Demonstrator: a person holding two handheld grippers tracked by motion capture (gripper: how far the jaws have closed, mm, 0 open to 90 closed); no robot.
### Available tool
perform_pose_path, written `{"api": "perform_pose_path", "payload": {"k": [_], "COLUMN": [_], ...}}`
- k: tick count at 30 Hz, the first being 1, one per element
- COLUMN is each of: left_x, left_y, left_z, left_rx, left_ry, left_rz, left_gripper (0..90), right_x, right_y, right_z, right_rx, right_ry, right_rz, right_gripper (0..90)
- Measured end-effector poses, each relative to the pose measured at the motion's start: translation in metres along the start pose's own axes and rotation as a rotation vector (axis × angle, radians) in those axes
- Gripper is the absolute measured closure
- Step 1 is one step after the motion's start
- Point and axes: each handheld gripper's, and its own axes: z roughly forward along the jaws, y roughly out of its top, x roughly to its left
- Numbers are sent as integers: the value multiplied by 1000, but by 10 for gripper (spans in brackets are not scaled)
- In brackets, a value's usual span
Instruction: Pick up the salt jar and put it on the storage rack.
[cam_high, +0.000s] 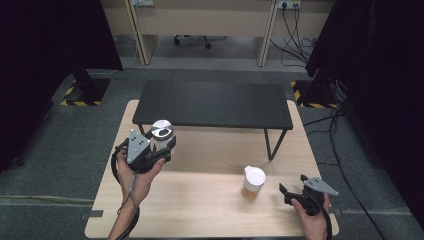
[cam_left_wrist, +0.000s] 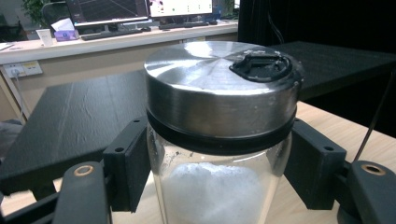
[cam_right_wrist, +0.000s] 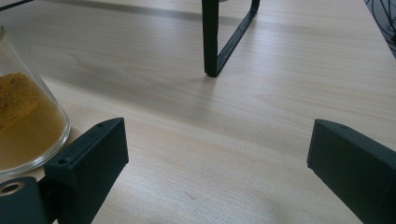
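Note:
A clear glass jar (cam_left_wrist: 219, 186) with a steel lid (cam_left_wrist: 219, 88) and white powder inside is clamped between the jaws of my left gripper (cam_high: 162, 145), held up off the wooden table (cam_high: 200, 200) at its left, in front of the black shelf. The same jar (cam_high: 161, 132) shows from above with its lid facing up. A second jar (cam_high: 253, 183), white-capped with orange-brown powder, stands on the table right of centre. My right gripper (cam_high: 292, 184) rests low at the front right, jaws wide apart with nothing between them; the orange jar (cam_right_wrist: 25, 126) sits just to its left.
A low black shelf (cam_high: 215, 103) on thin metal legs (cam_right_wrist: 211, 42) spans the back of the table. Bare wood lies between the two jars. Dark curtains flank the scene, with cables (cam_high: 340, 130) on the floor at the right.

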Motion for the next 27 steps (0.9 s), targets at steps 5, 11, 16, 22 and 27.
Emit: {"api": "perform_pose_path", "payload": {"k": [5, 11, 16, 22, 27], "left_x": [4, 7, 12, 17, 20], "left_y": [10, 21, 31, 53, 68], "left_z": [7, 14, 18, 29, 37], "left_rx": [-1, 0, -10, -14, -14], "left_ry": [9, 18, 32, 73, 92], "left_rz": [2, 5, 9, 26, 38], "left_gripper": [307, 307, 307, 308, 308], "right_x": [0, 0, 0, -1, 0], "right_y": [0, -1, -1, -1, -1], "right_z": [0, 0, 0, 0, -1], "right_rx": [-2, -3, -4, -4, -5], "right_ry": [0, 1, 1, 3, 3], "right_rz": [2, 5, -3, 7, 3], "right_gripper": [55, 55, 55, 55, 55]}}
